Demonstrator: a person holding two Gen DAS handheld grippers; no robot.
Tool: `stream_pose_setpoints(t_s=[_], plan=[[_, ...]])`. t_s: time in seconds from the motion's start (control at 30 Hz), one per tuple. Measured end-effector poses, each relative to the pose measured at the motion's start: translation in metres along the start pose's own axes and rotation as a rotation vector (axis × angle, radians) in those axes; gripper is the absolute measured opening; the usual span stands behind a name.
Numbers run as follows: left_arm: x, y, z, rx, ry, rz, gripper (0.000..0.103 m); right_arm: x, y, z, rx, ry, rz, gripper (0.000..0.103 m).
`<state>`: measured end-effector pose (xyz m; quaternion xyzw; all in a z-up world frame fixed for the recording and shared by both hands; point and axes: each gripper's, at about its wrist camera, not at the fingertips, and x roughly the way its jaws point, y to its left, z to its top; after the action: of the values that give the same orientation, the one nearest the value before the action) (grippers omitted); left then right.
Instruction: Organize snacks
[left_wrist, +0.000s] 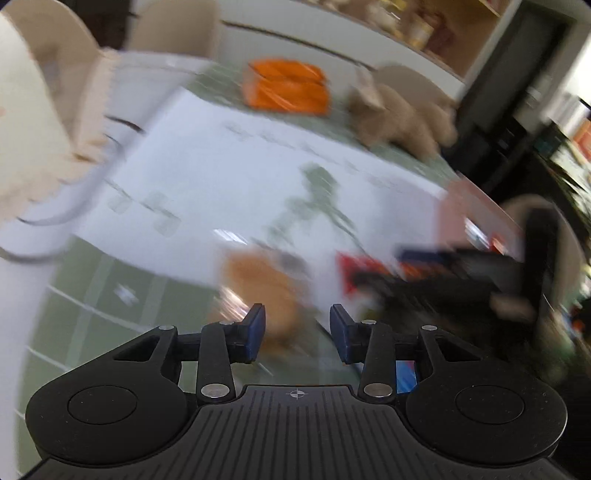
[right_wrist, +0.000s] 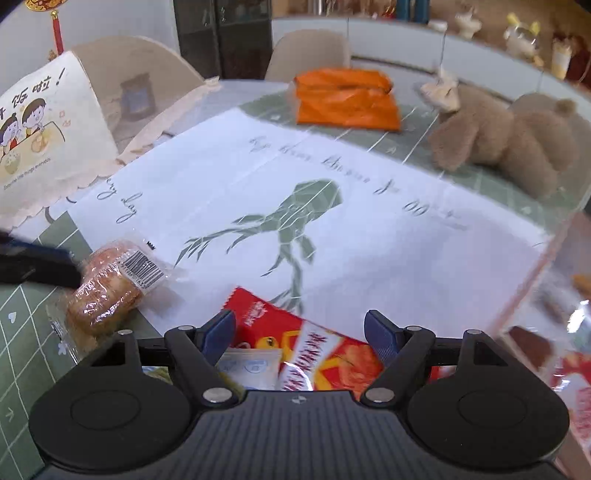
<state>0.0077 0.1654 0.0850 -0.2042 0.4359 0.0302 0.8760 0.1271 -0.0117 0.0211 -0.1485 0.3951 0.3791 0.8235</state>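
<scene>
Wrapped bread roll (right_wrist: 110, 286) and red snack packet (right_wrist: 314, 347) at the near edge of the table (right_wrist: 22, 325), beside a white sheet printed with a green frog (right_wrist: 291, 221); the roll lies left of the packet, apart from it. The roll, golden-brown under clear film with a barcode label, is judged light, soft and easily crushed, its film slippery; best taken across the middle with a gentle squeeze. The packet, glossy red with yellow print, looks thin and limp, likely to buckle; its crimped edge offers the surest hold. Right gripper (right_wrist: 299, 332) hangs just over the packet, jaws apart, nothing between them. Left gripper (left_wrist: 297, 330), in a blurred view, jaws apart and empty above the roll. Far side: orange bag (right_wrist: 343, 99), plush toy (right_wrist: 498, 136)
</scene>
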Motion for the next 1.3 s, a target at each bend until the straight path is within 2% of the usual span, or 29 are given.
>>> stream_pose_setpoints(t_s=[0.1, 0.17, 0.3, 0.5, 0.67, 0.8, 0.9, 0.97, 1.07, 1.13, 1.2, 1.3], plan=[[0.006, -0.016, -0.018, 0.029, 0.064, -0.059, 0.042, -0.001, -0.005, 0.002, 0.073, 0.014, 0.011, 0.079], [0.014, -0.024, -0.028, 0.047, 0.095, -0.073, 0.042, -0.008, -0.008, -0.003, 0.121, 0.033, 0.033, 0.079], [0.026, -0.033, -0.041, 0.048, 0.138, -0.068, 0.042, -0.036, -0.011, -0.034, 0.185, 0.048, 0.064, 0.079], [0.031, -0.037, -0.042, 0.058, 0.150, -0.015, 0.042, -0.090, -0.025, -0.092, 0.333, 0.072, 0.172, 0.078], [0.024, -0.038, -0.040, 0.065, 0.126, -0.014, 0.042, -0.135, -0.038, -0.122, 0.383, 0.000, 0.048, 0.078], [0.017, -0.053, -0.042, 0.153, 0.141, -0.031, 0.042, -0.148, -0.039, -0.136, 0.375, -0.006, -0.069, 0.078], [0.010, -0.071, -0.052, 0.267, 0.167, -0.059, 0.042, -0.157, -0.027, -0.143, 0.350, -0.009, -0.055, 0.078], [0.009, -0.085, -0.063, 0.358, 0.188, -0.061, 0.042, -0.161, -0.012, -0.143, 0.286, -0.010, -0.032, 0.078], [0.014, -0.104, -0.082, 0.492, 0.216, -0.034, 0.042, -0.162, 0.003, -0.145, 0.175, 0.013, -0.046, 0.078], [0.015, -0.112, -0.093, 0.576, 0.205, 0.006, 0.042, -0.158, 0.004, -0.147, 0.156, 0.038, -0.050, 0.079], [0.015, -0.115, -0.097, 0.625, 0.198, 0.022, 0.043, -0.160, -0.001, -0.150, 0.174, 0.049, -0.027, 0.079], [0.016, -0.109, -0.094, 0.651, 0.175, 0.057, 0.044, -0.162, -0.002, -0.155, 0.161, 0.064, -0.052, 0.079]])
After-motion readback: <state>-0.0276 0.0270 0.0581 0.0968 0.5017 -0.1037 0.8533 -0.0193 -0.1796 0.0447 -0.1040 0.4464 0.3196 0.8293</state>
